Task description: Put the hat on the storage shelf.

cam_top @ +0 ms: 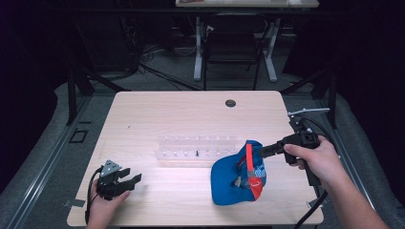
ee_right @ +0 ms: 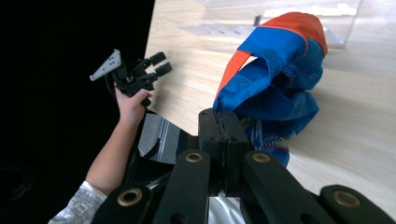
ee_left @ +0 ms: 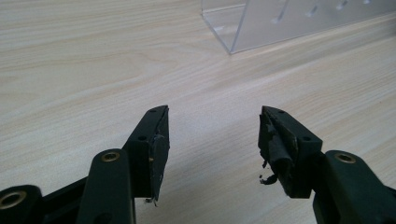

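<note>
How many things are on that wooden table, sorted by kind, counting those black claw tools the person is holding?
Caps: 1, the blue and orange cap
Clear plastic racks: 1, the clear rack
Grippers: 2, the left gripper and the right gripper
Total: 4

Light falls from above onto my bench (cam_top: 191,114), bright at the middle of the high view, while the frame's edges sink into near black. That view is soft and grainy. In my left gripper view, the wood glares pale at upper left. My right gripper view's left half is dark.
</note>
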`<state>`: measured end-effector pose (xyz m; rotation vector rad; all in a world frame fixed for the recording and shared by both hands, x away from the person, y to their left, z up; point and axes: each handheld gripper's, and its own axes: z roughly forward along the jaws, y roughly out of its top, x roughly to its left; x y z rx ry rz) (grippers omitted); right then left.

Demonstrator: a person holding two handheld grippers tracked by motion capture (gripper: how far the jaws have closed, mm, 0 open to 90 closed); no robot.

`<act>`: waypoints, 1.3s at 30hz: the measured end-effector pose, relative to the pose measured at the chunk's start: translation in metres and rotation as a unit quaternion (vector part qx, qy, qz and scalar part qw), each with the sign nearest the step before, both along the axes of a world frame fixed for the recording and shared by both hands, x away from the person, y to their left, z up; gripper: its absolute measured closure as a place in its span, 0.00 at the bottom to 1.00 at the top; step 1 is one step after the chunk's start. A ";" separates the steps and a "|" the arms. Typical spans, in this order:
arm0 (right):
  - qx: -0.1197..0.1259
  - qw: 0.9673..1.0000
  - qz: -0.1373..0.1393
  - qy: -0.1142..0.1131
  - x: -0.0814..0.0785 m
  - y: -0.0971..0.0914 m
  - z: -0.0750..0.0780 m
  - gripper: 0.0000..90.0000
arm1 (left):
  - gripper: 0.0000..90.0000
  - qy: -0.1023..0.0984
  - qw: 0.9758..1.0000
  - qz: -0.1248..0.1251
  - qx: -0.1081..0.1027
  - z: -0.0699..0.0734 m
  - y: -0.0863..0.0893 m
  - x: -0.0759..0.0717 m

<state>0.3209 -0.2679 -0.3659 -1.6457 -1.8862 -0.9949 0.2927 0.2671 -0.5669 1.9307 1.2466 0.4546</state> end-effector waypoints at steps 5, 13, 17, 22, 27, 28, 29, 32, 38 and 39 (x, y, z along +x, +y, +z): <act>0.014 1.000 0.003 -0.008 0.000 0.004 0.005 1.00 | 0.48 -0.002 1.000 0.004 -0.002 -0.001 0.000 0.000; 0.043 0.999 0.008 -0.015 0.002 0.010 0.019 1.00 | 0.47 0.001 1.000 -0.004 -0.004 -0.001 -0.001 0.001; 0.042 0.999 0.008 -0.023 0.005 0.012 0.028 1.00 | 0.47 0.004 1.000 -0.005 -0.003 0.000 0.000 0.000; 0.049 0.998 0.008 -0.032 0.006 0.015 0.037 1.00 | 0.47 -0.003 1.000 -0.001 -0.007 -0.001 -0.001 0.000; 0.052 0.998 0.012 -0.042 0.007 0.019 0.048 1.00 | 0.47 -0.001 1.000 -0.006 -0.006 0.000 -0.002 0.000; 0.053 0.997 0.012 -0.045 0.007 0.020 0.050 1.00 | 0.47 -0.005 1.000 -0.006 -0.009 0.000 -0.003 -0.001; 0.057 0.997 0.010 -0.046 0.007 0.021 0.051 1.00 | 0.47 -0.004 1.000 -0.009 -0.008 0.000 -0.003 -0.001; 0.065 0.997 0.011 -0.045 0.009 0.022 0.052 1.00 | 0.47 -0.008 1.000 -0.009 -0.011 0.001 -0.005 -0.002; 0.086 0.995 0.015 -0.044 0.014 0.034 0.051 1.00 | 0.47 -0.021 0.999 -0.031 -0.018 0.007 -0.019 -0.008; 0.086 0.995 0.015 -0.044 0.014 0.034 0.051 1.00 | 0.47 -0.021 0.999 -0.031 -0.018 0.007 -0.019 -0.008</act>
